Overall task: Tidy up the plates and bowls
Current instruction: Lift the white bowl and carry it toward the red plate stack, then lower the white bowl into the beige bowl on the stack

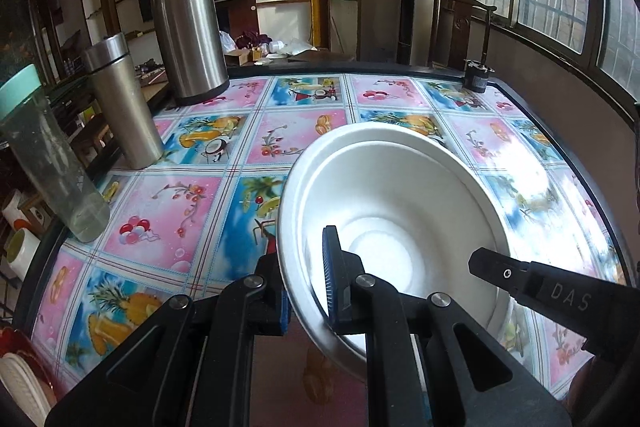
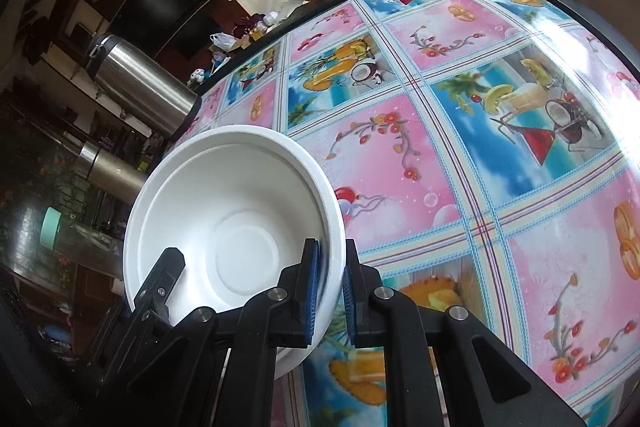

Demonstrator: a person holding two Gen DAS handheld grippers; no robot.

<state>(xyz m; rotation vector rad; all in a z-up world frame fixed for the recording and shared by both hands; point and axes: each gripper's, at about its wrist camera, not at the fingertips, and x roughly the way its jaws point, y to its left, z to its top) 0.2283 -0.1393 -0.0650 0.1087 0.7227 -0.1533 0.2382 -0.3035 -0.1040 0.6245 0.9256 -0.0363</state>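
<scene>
White bowl (image 1: 396, 211) gripped at two rim points above the table (image 1: 240, 155), tilted, its inside open to both cameras. Left gripper (image 1: 306, 287) pinched narrow on the near-left rim, one blue pad (image 1: 329, 279) inside the wall and the other outside. Right gripper (image 2: 330, 287) likewise clamped on the rim's right side, blue pads (image 2: 313, 291) either side of the thin wall. In the left view, the right gripper's black finger seen reaching in over the bowl from the lower right; in the right view, the left gripper's finger seen at the bowl's lower left edge. A second rim line visible inside the bowl; one bowl or two nested, cannot tell. Cloth on the table patterned with pink and blue fruit squares. Along the table's left edge: tall steel flask (image 1: 188, 27), slimmer steel tumbler (image 1: 120, 99), clear bottle (image 1: 48, 155) with a mint lid. Small dark object (image 1: 478, 75) at the far right corner. White plate (image 1: 18, 383) edge at the lower left, beside something red.
</scene>
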